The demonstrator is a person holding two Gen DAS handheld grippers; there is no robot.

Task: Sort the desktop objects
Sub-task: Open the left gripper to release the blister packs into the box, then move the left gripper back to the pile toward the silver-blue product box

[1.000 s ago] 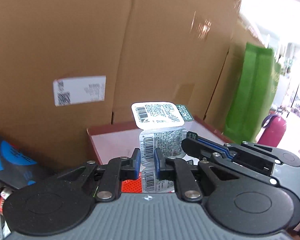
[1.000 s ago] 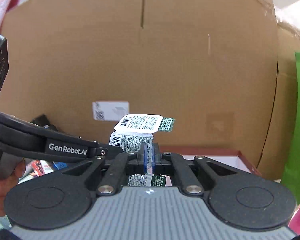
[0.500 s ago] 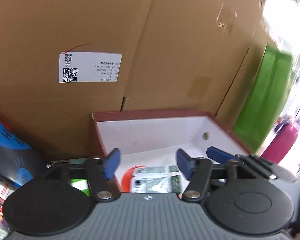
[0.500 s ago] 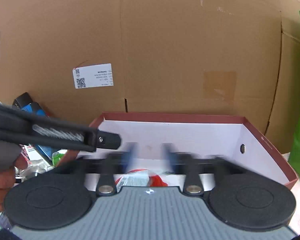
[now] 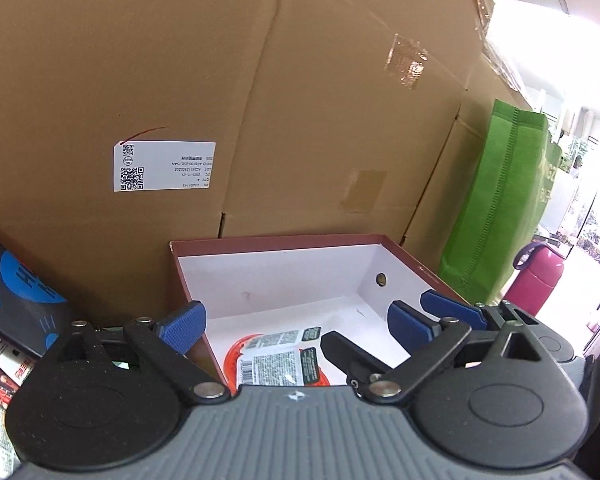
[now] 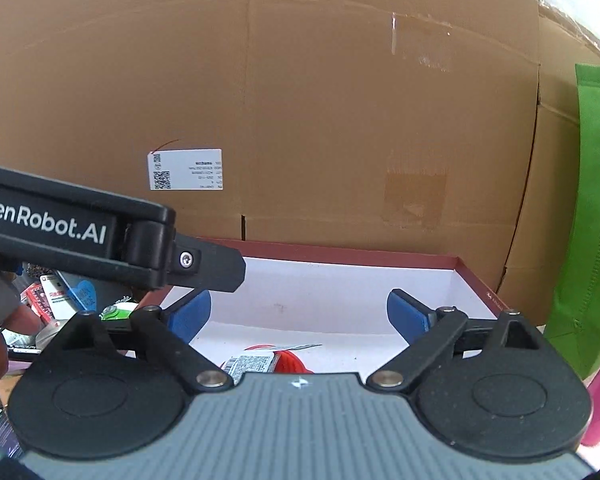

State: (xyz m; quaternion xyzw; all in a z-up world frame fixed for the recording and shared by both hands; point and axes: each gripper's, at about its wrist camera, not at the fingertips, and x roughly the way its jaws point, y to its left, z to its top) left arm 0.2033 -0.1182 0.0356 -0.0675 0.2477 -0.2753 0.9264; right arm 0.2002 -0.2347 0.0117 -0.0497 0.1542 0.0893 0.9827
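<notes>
Just below my left gripper (image 5: 296, 322) and right gripper (image 6: 299, 314), both spread wide and empty, the red snack pack (image 5: 278, 360) lies inside the red-rimmed box (image 5: 284, 240), sorted; beyond stand cardboard cartons (image 5: 220, 80).

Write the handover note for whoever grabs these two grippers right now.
Left gripper: open, holding nothing, above the box's left front.
Right gripper: open, holding nothing, beside it over the box.
Red-lidded packs: lying in the white-lined box, labels up.
Done: those packs are in.
Left: the clutter pile left of the box is unsorted.
</notes>
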